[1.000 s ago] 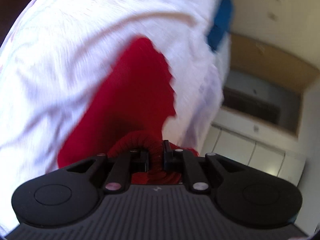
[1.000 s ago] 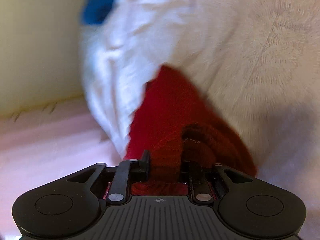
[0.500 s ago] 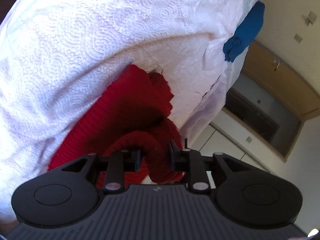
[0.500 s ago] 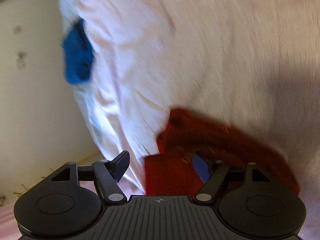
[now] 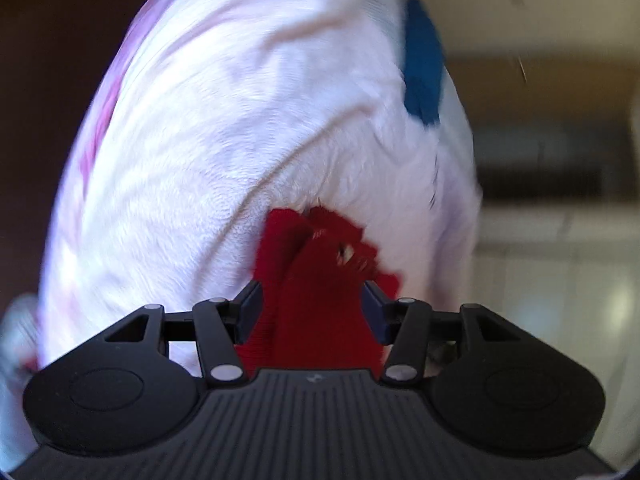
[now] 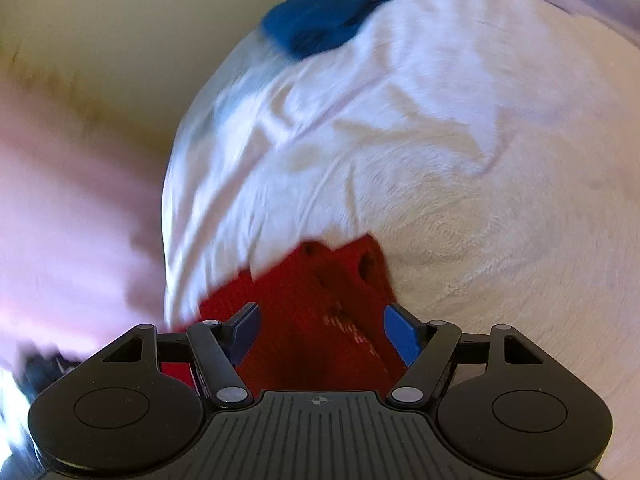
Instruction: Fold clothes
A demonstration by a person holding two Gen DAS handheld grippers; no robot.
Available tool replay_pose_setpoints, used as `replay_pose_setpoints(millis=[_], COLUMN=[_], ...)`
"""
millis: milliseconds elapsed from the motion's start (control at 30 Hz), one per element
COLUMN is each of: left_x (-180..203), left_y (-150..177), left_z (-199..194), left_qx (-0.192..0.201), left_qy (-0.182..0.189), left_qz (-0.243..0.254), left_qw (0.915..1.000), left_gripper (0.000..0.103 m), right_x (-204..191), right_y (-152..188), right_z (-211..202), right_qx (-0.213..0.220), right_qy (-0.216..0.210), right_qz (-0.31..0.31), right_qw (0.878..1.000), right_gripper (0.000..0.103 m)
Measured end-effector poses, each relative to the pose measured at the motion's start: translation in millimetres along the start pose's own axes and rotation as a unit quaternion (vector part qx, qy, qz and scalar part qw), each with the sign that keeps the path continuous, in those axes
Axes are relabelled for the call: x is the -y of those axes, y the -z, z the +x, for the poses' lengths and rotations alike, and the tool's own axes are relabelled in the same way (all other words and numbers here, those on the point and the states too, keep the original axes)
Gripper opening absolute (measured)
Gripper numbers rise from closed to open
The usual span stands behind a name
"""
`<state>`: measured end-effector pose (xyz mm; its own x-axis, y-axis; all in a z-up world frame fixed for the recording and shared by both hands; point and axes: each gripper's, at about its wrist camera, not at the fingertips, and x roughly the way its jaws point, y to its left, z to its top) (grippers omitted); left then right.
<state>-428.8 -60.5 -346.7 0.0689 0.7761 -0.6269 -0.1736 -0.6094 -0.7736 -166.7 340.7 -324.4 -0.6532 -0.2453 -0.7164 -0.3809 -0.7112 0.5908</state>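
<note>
A red knitted garment (image 5: 316, 280) lies on a white textured bedspread (image 5: 224, 140). In the left wrist view my left gripper (image 5: 312, 304) is open, its jaws spread wide with the red fabric lying loose between them. In the right wrist view my right gripper (image 6: 326, 328) is open too, its blue pads (image 6: 400, 334) apart on either side of the red garment (image 6: 320, 312). The garment's far edge shows small holes in both views. Both frames are blurred by motion.
A blue folded cloth (image 5: 422, 68) lies at the far edge of the bedspread, also in the right wrist view (image 6: 324, 20). Pale cabinets (image 5: 560, 280) stand beyond the bed on the right. A pink surface (image 6: 68, 220) lies left of the bed.
Both grippers were shut on the red garment a second ago. The right opened first, then the left. Both now stand open and have pulled back, with less garment in view.
</note>
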Motion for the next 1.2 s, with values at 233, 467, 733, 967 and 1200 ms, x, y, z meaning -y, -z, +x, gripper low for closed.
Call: replay_pose_setpoints(millis=[233,467,733,967,1200], left_x=[-3.1,8.9,17.3,5.7,1.9], left_y=[12.2,5.0,11.9,-2.0,-5.3], left_z=[27.1,39.2,17.3,33.1,34.5], left_qx=[0.005,0.009,0.050,0.077,0.054], left_qy=[-0.022,-0.033,-0.013,-0.023,-0.009], left_qz=[0.039,0.095,0.125,0.108,0.089], left_qw=[0.9990,0.9949,0.9908,0.9909,0.9946], left_gripper=[0.046,0.014,0.008,0.006,0.011], right_x=[6.3,0.9,-4.7,-0.2,7.5], right_y=[7.9,14.0,8.1,-3.4,-6.8], right_z=[30.8,46.3,11.1,35.7,43.8], right_qx=[-0.002,0.007,0.096,0.099,0.069], right_qy=[-0.004,-0.028,0.007,0.050,0.038], right_qz=[-0.058,-0.082,-0.078,-0.063,-0.005], right_qw=[0.998,0.996,0.992,0.992,0.997], right_gripper=[0.072,0.023,0.009,0.006,0.041])
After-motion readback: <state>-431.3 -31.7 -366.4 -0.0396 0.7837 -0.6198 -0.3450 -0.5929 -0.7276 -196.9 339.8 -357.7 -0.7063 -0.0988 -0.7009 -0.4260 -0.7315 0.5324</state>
